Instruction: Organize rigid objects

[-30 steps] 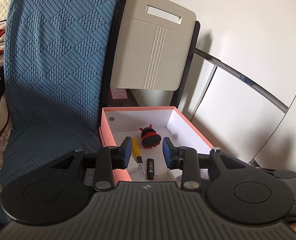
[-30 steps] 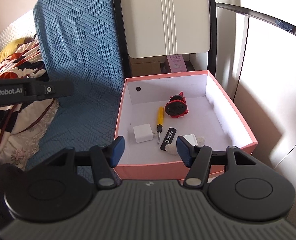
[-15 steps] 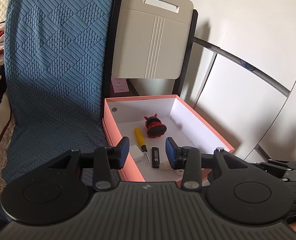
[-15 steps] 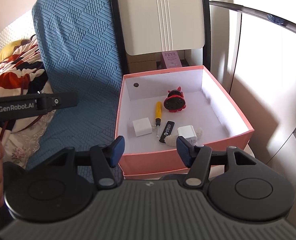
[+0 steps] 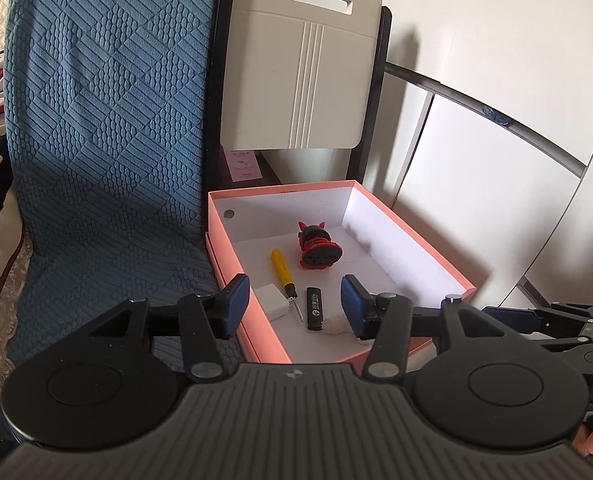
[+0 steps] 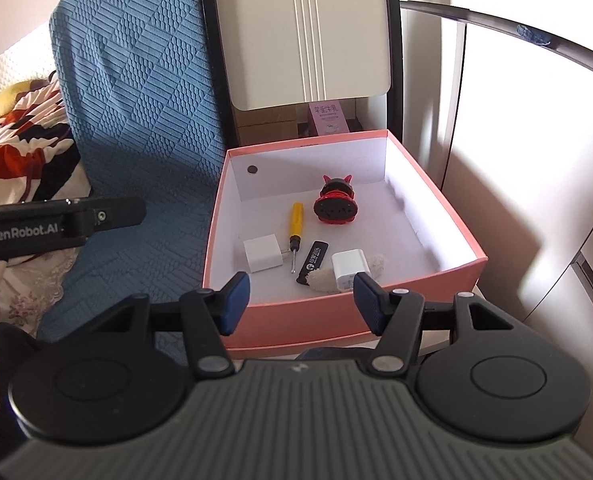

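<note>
Since every small item I can see already lies inside the pink box (image 6: 336, 312) ahead of my jaws, the sorting looks nearly done. The red toy (image 6: 335, 205) sits farthest in; the yellow screwdriver (image 6: 295, 229), black stick (image 6: 313, 260) and two white chargers (image 6: 261, 253) lie nearer. My left gripper (image 5: 294, 305) has just been opening, nothing between its pads; my right gripper (image 6: 301, 302) stands spread and empty too.

The left tongs (image 5: 294, 306) have just been opening, with nothing gripped between the pads. In both wrist views the pink box (image 6: 336, 314) now sits farther off, showing more of its near wall.
</note>
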Demonstrator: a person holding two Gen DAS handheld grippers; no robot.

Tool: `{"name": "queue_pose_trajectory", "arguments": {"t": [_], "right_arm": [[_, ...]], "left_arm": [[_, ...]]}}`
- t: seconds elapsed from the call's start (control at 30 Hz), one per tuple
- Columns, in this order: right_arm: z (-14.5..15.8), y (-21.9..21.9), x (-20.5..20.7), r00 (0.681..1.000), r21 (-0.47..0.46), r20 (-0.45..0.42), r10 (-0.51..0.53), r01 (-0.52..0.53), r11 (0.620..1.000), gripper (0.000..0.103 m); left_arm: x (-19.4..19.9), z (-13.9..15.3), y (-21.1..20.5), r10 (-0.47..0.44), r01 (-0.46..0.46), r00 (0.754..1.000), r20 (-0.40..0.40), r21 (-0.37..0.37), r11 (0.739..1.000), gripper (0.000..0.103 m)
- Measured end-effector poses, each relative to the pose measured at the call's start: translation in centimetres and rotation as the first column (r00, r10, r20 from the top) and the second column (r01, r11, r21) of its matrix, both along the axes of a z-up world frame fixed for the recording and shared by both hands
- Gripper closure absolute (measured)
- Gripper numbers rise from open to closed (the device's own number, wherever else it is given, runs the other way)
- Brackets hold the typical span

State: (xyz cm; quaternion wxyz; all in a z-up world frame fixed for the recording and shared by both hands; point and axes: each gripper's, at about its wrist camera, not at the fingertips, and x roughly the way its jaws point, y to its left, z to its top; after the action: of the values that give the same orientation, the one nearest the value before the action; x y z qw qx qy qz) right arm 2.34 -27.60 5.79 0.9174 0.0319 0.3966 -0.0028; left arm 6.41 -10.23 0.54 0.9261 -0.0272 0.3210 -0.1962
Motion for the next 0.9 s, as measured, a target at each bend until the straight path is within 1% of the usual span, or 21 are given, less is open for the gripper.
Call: {"name": "queue_pose_trajectory", "arguments": {"t": [0.13, 0.43, 0.5, 0.57, 0.6, 0.63, 0.67, 0.73, 0.8, 0.9], "right_arm": [[-0.1, 0.0, 0.1, 1.000, 0.002, 0.005, -0.011, 0.011, 1.000, 0.043], [0.0, 0.6, 0.2, 1.000, -0.014, 0.005, -0.003, 0.003, 1.000, 0.043], [0.0, 0.7, 0.3, 1.000, -0.017, 0.005, -0.005, 0.005, 1.000, 0.043], [-0.1, 0.7, 0.2, 1.000, -0.019, 0.004, -0.014, 0.014, 1.000, 0.043], [-0.2, 0.6, 0.3, 1.000, -0.018, 0.000, -0.019, 0.019, 1.000, 0.035], [-0.3, 0.6, 0.4, 1.000, -0.016, -0.005, -0.026, 0.026, 1.000, 0.013], [-0.4, 0.4, 0.5, 0.999, -0.014, -0.004, -0.036, 0.036, 0.999, 0.006], [-0.4, 0.2, 0.5, 0.999, -0.017, 0.003, -0.048, 0.048, 0.999, 0.000], [-0.6, 0.1, 0.5, 0.998, -0.027, 0.000, -0.057, 0.057, 0.998, 0.000], [-0.7, 0.1, 0.6, 0.999, -0.021, -0.006, -0.054, 0.054, 0.998, 0.000]], "left_arm": [[-0.1, 0.0, 0.5, 0.012, -0.012, 1.000, 0.001, 0.007, 1.000, 0.035], [-0.3, -0.2, 1.4, 0.020, -0.020, 1.000, -0.005, -0.002, 1.000, 0.030], [-0.3, -0.2, 1.4, 0.020, -0.020, 1.000, -0.006, -0.005, 1.000, 0.026], [-0.2, -0.2, 1.6, 0.022, -0.022, 1.000, -0.007, -0.015, 1.000, 0.015], [-0.3, -0.2, 1.6, 0.020, -0.020, 1.000, -0.009, -0.021, 1.000, 0.013], [-0.2, -0.2, 1.6, 0.019, -0.019, 1.000, -0.010, -0.025, 0.999, 0.010], [-0.2, -0.2, 1.7, 0.020, -0.020, 1.000, -0.012, -0.023, 1.000, 0.007], [-0.2, -0.3, 1.7, 0.030, -0.030, 1.000, -0.009, -0.003, 1.000, 0.004], [-0.2, -0.3, 1.7, 0.038, -0.038, 0.999, -0.007, 0.011, 0.999, 0.002], [-0.1, -0.4, 1.9, 0.047, -0.047, 0.999, -0.009, 0.005, 0.999, 0.001]]}}
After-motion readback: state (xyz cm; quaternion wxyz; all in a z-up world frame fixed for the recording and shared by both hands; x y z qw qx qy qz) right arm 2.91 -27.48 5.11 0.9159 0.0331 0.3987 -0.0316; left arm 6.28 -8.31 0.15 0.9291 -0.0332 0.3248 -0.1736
